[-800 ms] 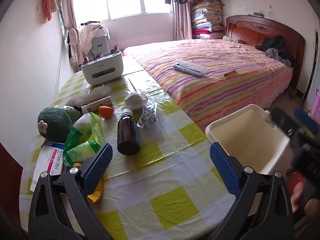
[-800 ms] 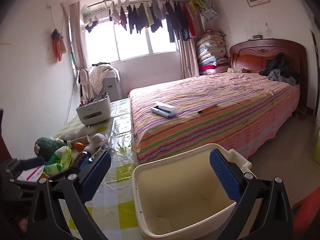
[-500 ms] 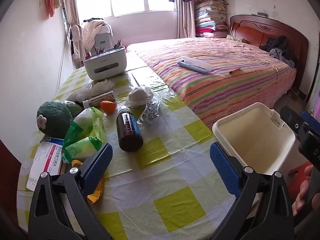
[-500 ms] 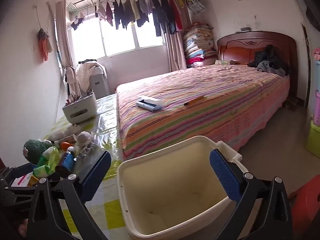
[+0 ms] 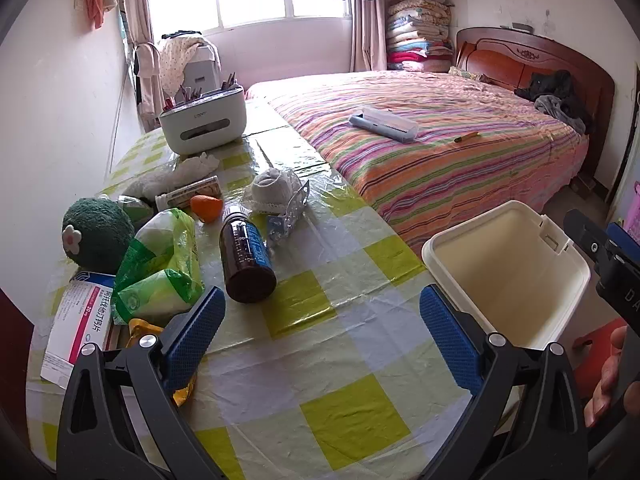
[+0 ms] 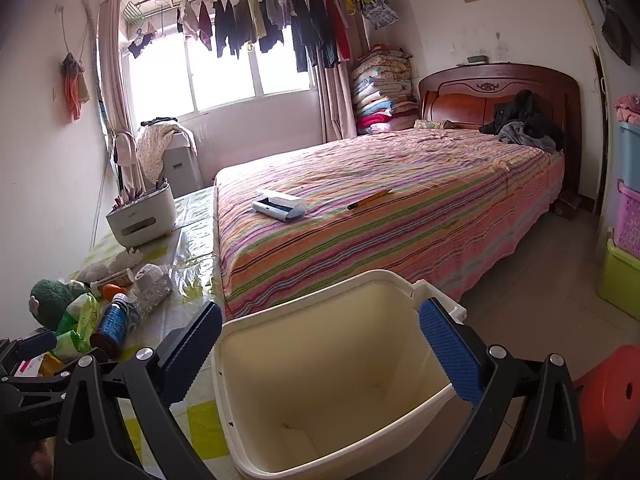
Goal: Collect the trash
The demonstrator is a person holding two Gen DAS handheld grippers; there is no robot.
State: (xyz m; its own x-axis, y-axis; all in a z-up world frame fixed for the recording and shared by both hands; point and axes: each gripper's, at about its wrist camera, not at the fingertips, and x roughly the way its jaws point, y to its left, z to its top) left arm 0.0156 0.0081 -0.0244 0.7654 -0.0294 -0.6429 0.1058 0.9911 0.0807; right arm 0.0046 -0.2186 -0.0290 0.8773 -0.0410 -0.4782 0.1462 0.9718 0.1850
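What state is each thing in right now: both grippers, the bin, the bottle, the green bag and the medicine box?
left gripper: open, nothing between its jaws.
right gripper: open over the bin, gripping nothing.
bin: lid off or open, empty inside.
brown bottle: lying on its side on the table, capped.
green plastic bag: crumpled, lying on the table.
medicine box: lying flat, partly under the bag.

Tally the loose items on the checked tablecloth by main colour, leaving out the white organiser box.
Green: 2, plush toy and plastic bag
Orange: 1, small fruit
Brown: 1, bottle
White or pale: 3, crumpled tissue, rolled bandage, medicine box
Total: 7
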